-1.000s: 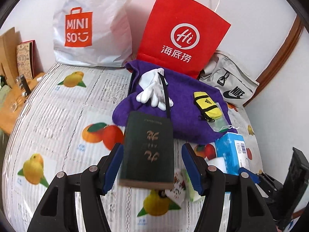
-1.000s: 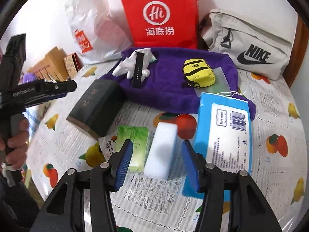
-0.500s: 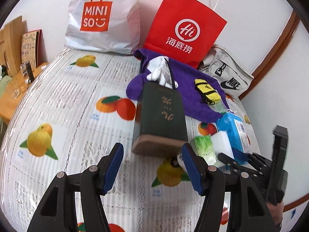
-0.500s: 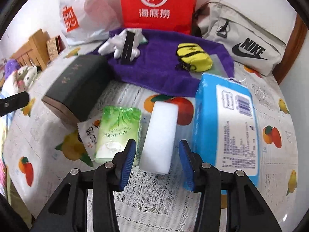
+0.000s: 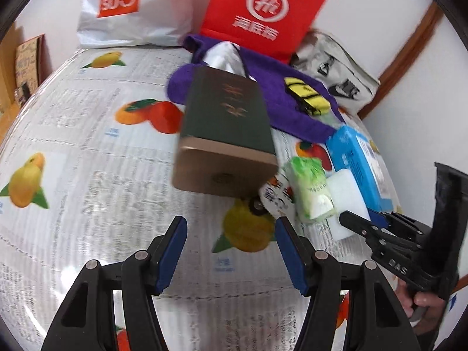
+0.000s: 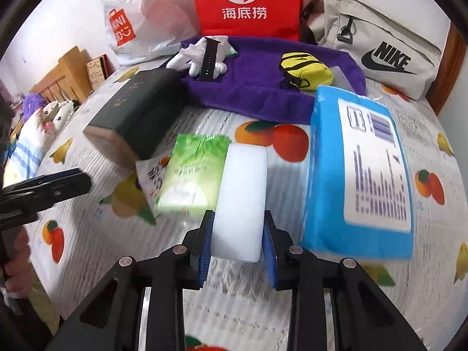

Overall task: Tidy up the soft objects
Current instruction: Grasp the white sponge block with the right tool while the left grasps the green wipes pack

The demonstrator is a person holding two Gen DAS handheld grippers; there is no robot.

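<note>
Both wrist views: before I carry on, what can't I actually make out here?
- Left wrist view: motion blur smears the print on the dark box and red bag.
- Left wrist view: the white glove is half hidden behind the box.
- Right wrist view: small print on the blue pack is blurred.
- Right wrist view: the right gripper is closing around the white block; firm pad contact is unclear.
- White bag: contents hidden.

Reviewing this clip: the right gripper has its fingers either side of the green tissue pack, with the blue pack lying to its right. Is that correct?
Not quite. In the right wrist view the right gripper has its closing jaws either side of the white foam block, not the green tissue pack, which lies just left of the block. The blue pack does lie to the right.
</note>
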